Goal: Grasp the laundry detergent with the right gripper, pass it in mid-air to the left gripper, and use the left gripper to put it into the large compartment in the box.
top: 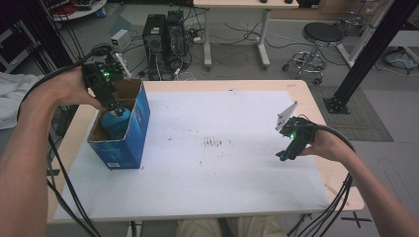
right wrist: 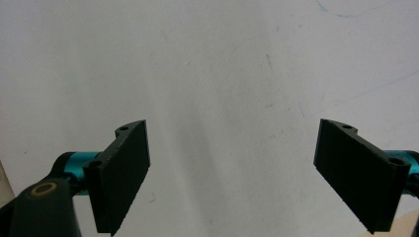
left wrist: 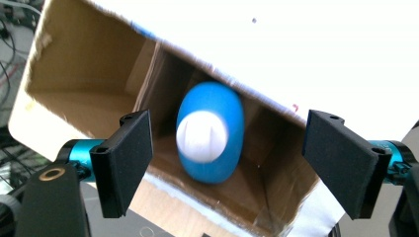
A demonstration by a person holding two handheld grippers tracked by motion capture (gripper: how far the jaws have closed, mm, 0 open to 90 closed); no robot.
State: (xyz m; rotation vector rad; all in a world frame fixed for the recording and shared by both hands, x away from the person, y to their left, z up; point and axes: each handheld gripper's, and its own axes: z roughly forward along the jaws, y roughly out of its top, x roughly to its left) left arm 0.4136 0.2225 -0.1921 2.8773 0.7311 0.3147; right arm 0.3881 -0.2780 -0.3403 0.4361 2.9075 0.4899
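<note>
- Left gripper (top: 112, 104): it hung over the open top of the blue cardboard box (top: 136, 129) at the left end of the table (top: 316, 106), jaws pointing down into the box. In the left gripper view its jaws (left wrist: 227, 168) stood wide apart with nothing pressed between the pads.
- Blue bottle (left wrist: 211, 132): it stood inside the box directly below the left gripper, its white cap (left wrist: 201, 136) facing up toward the jaws. It lay in the gap between the two pads as seen along them, clear of both. In the high view the bottle (top: 115, 123) sat against the near end of the box, under the gripper's tips.
- Box interior: brown cardboard walls surrounded the bottle on all sides; the far wall rose beyond the left pad.
- Right gripper (top: 282, 155): it was held low over the white sheet (top: 222, 163), well apart from the box. In the right gripper view its jaws (right wrist: 232, 177) were spread wide, with bare sheet beyond them and nothing between the pads.
</note>
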